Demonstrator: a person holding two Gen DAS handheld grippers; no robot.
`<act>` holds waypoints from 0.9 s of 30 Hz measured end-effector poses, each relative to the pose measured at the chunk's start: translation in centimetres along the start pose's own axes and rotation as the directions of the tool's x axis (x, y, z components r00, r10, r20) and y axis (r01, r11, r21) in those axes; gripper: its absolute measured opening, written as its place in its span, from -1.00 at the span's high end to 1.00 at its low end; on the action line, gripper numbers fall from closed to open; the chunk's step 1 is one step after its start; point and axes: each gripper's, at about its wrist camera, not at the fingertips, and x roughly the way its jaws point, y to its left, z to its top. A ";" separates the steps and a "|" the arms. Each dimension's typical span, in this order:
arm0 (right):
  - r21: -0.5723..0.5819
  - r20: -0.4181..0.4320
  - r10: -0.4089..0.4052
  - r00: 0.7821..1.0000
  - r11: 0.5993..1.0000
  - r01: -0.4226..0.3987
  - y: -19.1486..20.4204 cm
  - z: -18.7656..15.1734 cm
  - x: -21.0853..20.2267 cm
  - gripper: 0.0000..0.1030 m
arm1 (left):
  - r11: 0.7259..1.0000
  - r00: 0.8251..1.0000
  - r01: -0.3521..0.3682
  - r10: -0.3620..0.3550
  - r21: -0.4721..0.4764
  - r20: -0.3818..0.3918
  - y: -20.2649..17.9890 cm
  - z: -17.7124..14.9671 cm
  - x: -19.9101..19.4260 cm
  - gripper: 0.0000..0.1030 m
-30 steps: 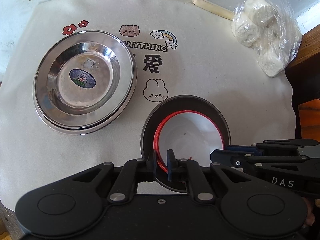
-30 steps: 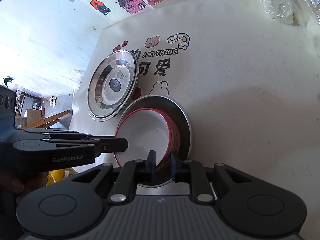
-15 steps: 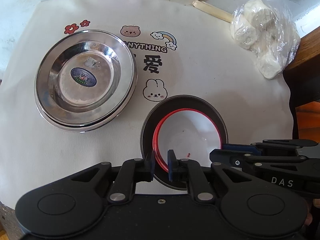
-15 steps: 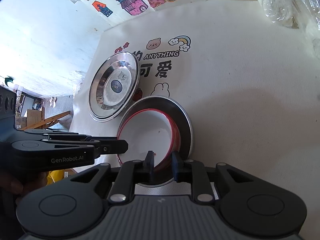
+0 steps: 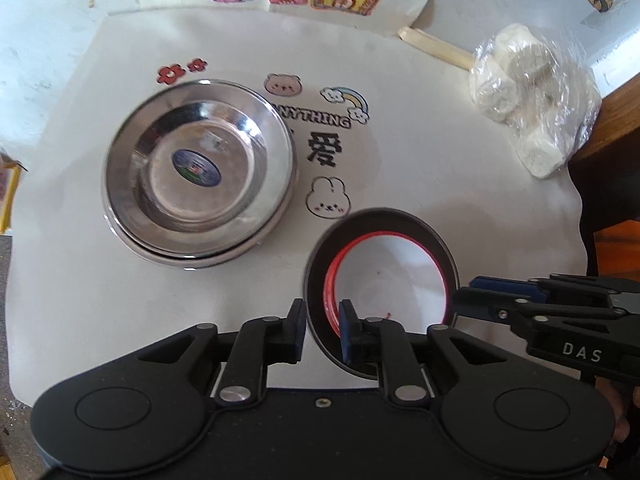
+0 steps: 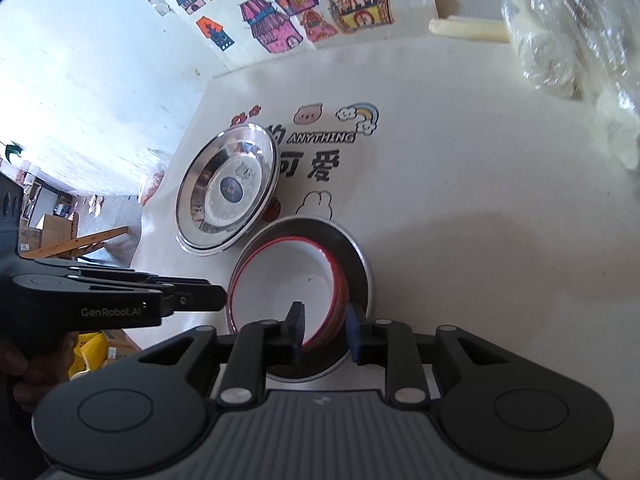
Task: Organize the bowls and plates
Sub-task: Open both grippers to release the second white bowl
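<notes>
Left wrist view: the left gripper (image 5: 322,322) is opening. A second ago its pads pinched the near-left rim of the nested bowls; now they stand apart with that rim between them, apparently no longer pressing it, though the near pad hides the contact. The red-rimmed white bowl (image 5: 394,280) sits inside the dark steel bowl (image 5: 440,240) on the white printed cloth (image 5: 440,168), near and right of centre. So the bowl looks set down and nested, and this release ends that step. The right gripper (image 5: 466,300) reaches in from the right at the rim.

Right wrist view: the right gripper (image 6: 325,330) is likewise opening, its jaws straddling the white bowl's (image 6: 288,280) near wall with a gap showing beside each pad. The left gripper (image 6: 216,300) comes in from the left.

The stacked steel plates (image 5: 200,172) lie to the far left, just beside the bowls, shiny, with a blue oval sticker in the top one. The white bowl is clean inside save a small red speck.
</notes>
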 end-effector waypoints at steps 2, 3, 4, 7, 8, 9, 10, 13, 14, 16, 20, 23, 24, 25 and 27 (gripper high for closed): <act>-0.007 0.012 -0.008 1.000 1.000 0.008 0.0 0.1 -0.3 0.44 | 1.000 1.000 -0.011 0.011 -0.006 0.012 0.1 0.1 -0.2 0.51; -0.008 0.016 -0.011 1.000 1.000 0.011 -0.1 0.1 -0.4 0.40 | 1.000 1.000 -0.020 0.020 -0.010 0.020 0.2 0.1 -0.3 0.42; -0.009 0.019 -0.016 1.000 1.000 0.016 -0.1 0.2 -0.5 0.37 | 0.999 0.999 -0.029 0.029 -0.014 0.029 0.2 0.1 -0.4 0.33; -0.021 0.041 -0.032 0.999 0.999 0.033 -0.1 0.3 -1.0 0.22 | 0.998 0.996 -0.053 0.055 -0.033 0.066 0.5 0.2 -0.9 0.04; -0.026 0.051 -0.037 0.998 0.999 0.039 0.0 0.3 -1.2 0.17 | 0.997 0.995 -0.063 0.066 -0.040 0.079 0.6 0.2 -1.1 -0.02; -0.031 0.060 -0.042 0.997 0.999 0.044 0.0 0.3 -1.3 0.08 | 0.996 0.993 -0.073 0.077 -0.046 0.092 0.7 0.3 -1.3 -0.12; -0.036 0.068 -0.047 0.997 0.998 0.049 0.0 0.3 -1.4 -0.02 | 0.995 0.991 -0.082 0.087 -0.052 0.102 0.8 0.3 -1.4 -0.20; -0.041 0.085 -0.057 0.995 0.997 0.061 0.0 0.5 -1.6 -0.33 | 0.990 0.982 -0.123 0.132 -0.073 0.135 1.1 0.5 -1.7 -0.58; -0.039 0.088 -0.064 0.994 0.997 0.067 -0.1 0.5 -1.6 -0.43 | 0.987 0.978 -0.139 0.149 -0.078 0.147 1.2 0.5 -1.7 -0.62; -0.034 0.100 -0.083 0.991 0.996 0.087 -0.2 0.6 -1.8 -0.65 | 0.984 0.971 -0.165 0.175 -0.073 0.163 1.4 0.7 -1.7 -0.73; -0.029 0.126 -0.142 0.982 0.989 0.147 -0.3 0.7 -1.9 -0.88 | 0.976 0.959 -0.206 0.215 -0.070 0.185 1.9 0.6 -1.5 -0.91; -0.027 0.144 -0.176 0.974 0.983 0.182 -0.5 0.7 -2.1 -0.99 | 0.972 0.954 -0.230 0.237 -0.057 0.184 2.2 0.5 -1.2 -0.98; -0.029 0.154 -0.187 0.970 0.981 0.193 -0.6 0.7 -2.1 -0.99 | 0.970 0.952 -0.237 0.243 -0.052 0.184 2.3 0.5 -1.1 -0.98; -0.033 0.164 -0.197 0.967 0.978 0.205 -0.7 0.7 -2.1 -0.99 | 0.968 0.950 -0.244 0.249 -0.048 0.191 2.4 0.4 -1.1 -0.98; -0.041 0.183 -0.216 0.959 0.973 0.227 -0.7 0.6 -2.2 -0.99 | 0.967 0.943 -0.252 0.252 -0.030 0.219 2.4 0.3 -1.1 -0.98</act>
